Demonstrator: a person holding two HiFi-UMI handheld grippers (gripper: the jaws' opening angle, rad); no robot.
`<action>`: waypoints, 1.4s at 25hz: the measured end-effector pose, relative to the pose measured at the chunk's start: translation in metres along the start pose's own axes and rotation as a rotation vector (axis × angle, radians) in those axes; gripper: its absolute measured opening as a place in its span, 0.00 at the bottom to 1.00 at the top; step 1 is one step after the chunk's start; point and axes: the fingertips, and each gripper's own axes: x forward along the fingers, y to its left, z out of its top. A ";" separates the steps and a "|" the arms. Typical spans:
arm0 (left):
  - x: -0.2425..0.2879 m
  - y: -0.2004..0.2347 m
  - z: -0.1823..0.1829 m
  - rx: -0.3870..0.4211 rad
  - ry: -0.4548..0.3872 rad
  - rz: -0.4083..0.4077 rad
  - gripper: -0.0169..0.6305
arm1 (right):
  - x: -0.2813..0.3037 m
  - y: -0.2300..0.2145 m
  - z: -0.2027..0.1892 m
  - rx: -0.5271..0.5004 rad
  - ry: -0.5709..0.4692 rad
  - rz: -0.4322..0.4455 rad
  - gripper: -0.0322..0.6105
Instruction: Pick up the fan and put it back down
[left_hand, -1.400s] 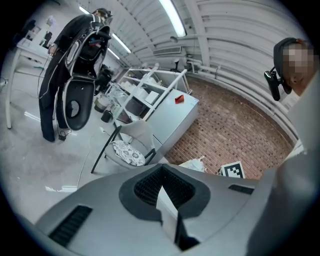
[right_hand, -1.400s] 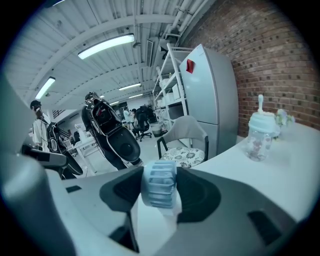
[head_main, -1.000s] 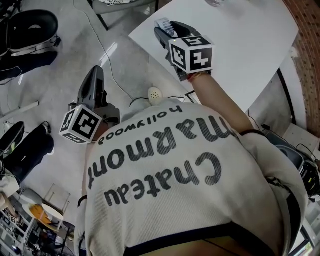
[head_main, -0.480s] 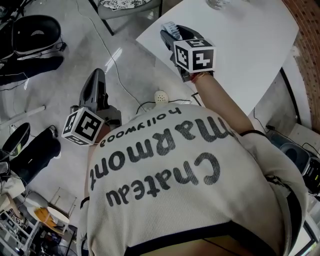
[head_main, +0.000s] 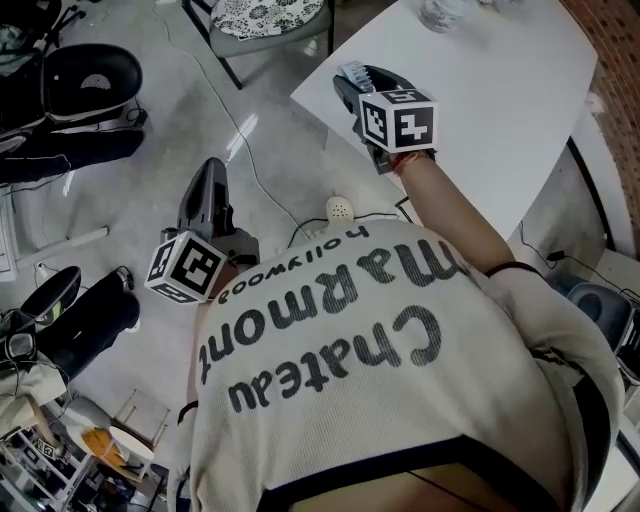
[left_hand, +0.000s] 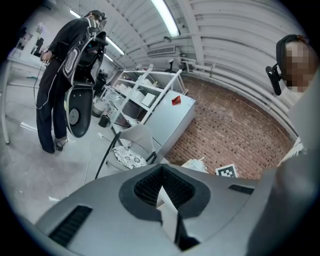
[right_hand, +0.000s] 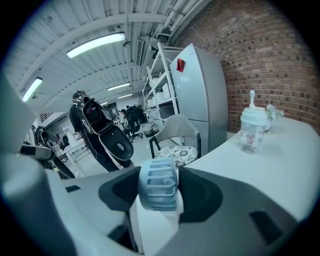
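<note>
Fan (right_hand: 158, 183): a small pale-blue plastic drum with a slatted cage, upright over the corner of the smooth white table (head_main: 500, 110). It fills the gap between the grey right gripper's (head_main: 358, 82) dark pads, which touch both its sides while those jaws are opening. The left gripper (left_hand: 162, 194) has its jaws together, holding nothing.

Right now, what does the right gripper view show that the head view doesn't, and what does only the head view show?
Only the right gripper view: the fridge, the shelving beside it and the ceiling lights. Only the head view: the left gripper over the floor and the person's printed shirt. Both: the fan between the opening jaws of the right gripper, the white table and the chair with the patterned cushion.
</note>
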 end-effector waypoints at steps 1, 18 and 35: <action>-0.002 0.001 0.001 0.000 -0.002 0.002 0.03 | -0.001 0.000 0.001 0.001 -0.001 -0.002 0.41; -0.053 -0.026 0.017 0.020 -0.052 -0.038 0.03 | -0.066 0.010 0.016 0.045 -0.081 -0.061 0.43; -0.106 -0.076 -0.010 0.045 -0.014 -0.157 0.03 | -0.162 0.047 -0.040 0.165 -0.072 -0.061 0.34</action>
